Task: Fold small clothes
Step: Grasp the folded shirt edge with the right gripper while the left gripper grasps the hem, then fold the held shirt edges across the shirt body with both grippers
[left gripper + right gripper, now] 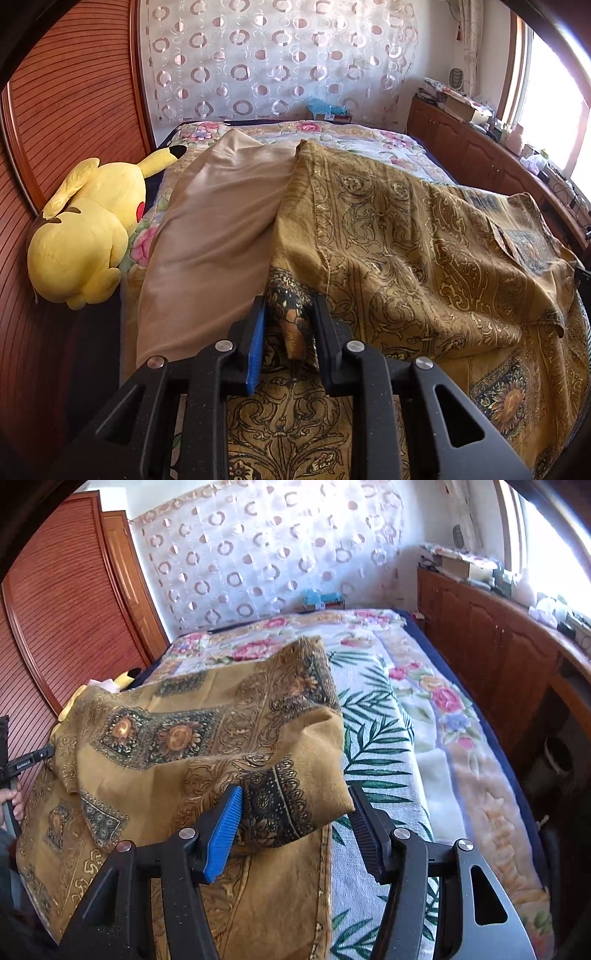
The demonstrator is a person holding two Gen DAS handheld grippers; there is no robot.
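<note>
A mustard-gold patterned cloth [424, 243] with dark sunflower borders lies partly folded over itself on the bed. My left gripper [290, 306] is shut on a bunched dark-bordered edge of it at the near side. In the right wrist view the same cloth [192, 746] is heaped at the left, and my right gripper [295, 794] stands open, with a folded corner of the cloth lying between its jaws, ungripped. The other gripper's tip [33, 760] shows at the far left edge.
A beige cloth [214, 236] lies left of the gold one. A yellow plush toy [85, 232] rests against the wooden wardrobe [66, 103]. The bed has a floral blanket [443, 701] and a leaf-print towel [376, 746]. Wooden cabinets [498, 646] run along the right.
</note>
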